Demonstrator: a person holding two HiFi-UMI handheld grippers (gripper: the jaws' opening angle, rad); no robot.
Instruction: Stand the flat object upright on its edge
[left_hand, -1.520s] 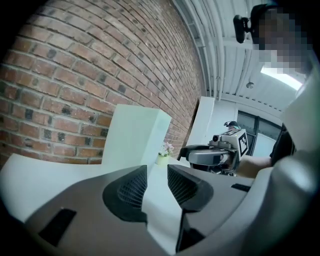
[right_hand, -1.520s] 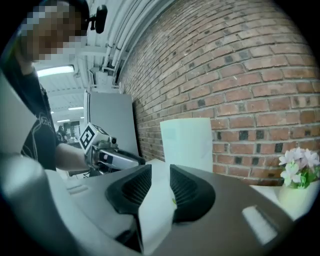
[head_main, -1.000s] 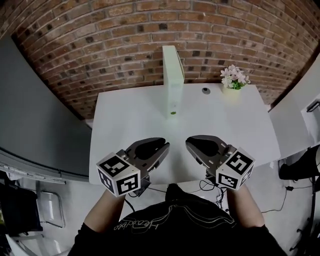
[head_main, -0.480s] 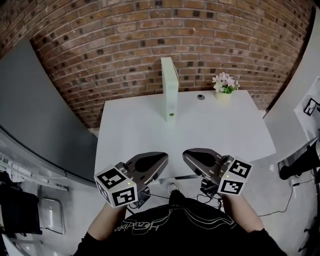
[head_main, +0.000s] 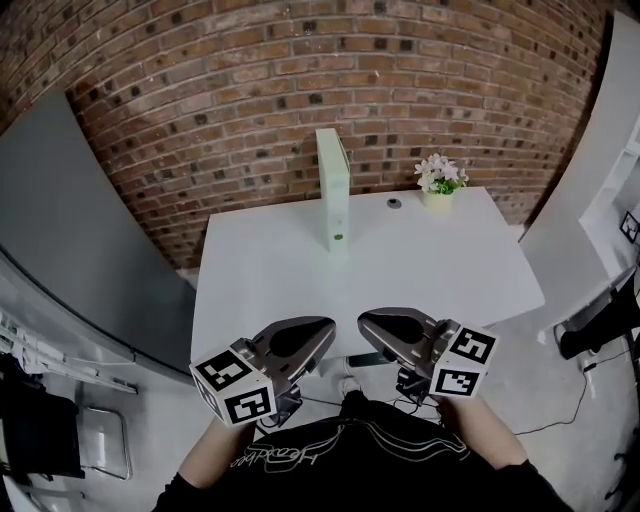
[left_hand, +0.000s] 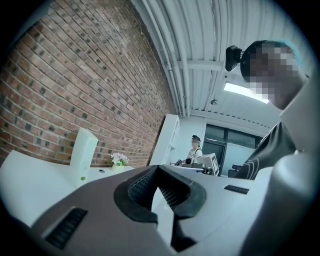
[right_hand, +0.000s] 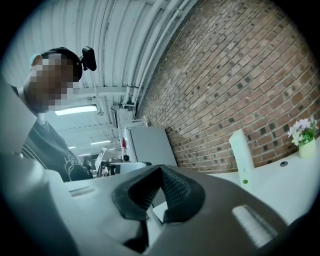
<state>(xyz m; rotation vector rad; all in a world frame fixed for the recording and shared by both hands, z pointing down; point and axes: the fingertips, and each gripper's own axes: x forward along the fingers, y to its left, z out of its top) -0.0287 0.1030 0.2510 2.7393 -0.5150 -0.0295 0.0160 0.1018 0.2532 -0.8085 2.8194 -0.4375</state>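
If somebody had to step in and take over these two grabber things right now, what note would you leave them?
Left gripper: jaws shut, empty, near the table's front edge.
Right gripper: the same, beside it.
White flat object: upright on its edge at the table's far side, by the brick wall; neither gripper touches it. Flower pot to its right.
Done: the standing up, it seems.
Left: probably nothing; just check it is steady.

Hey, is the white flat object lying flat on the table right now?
No, the white flat object stands upright on its narrow edge toward the back of the table.
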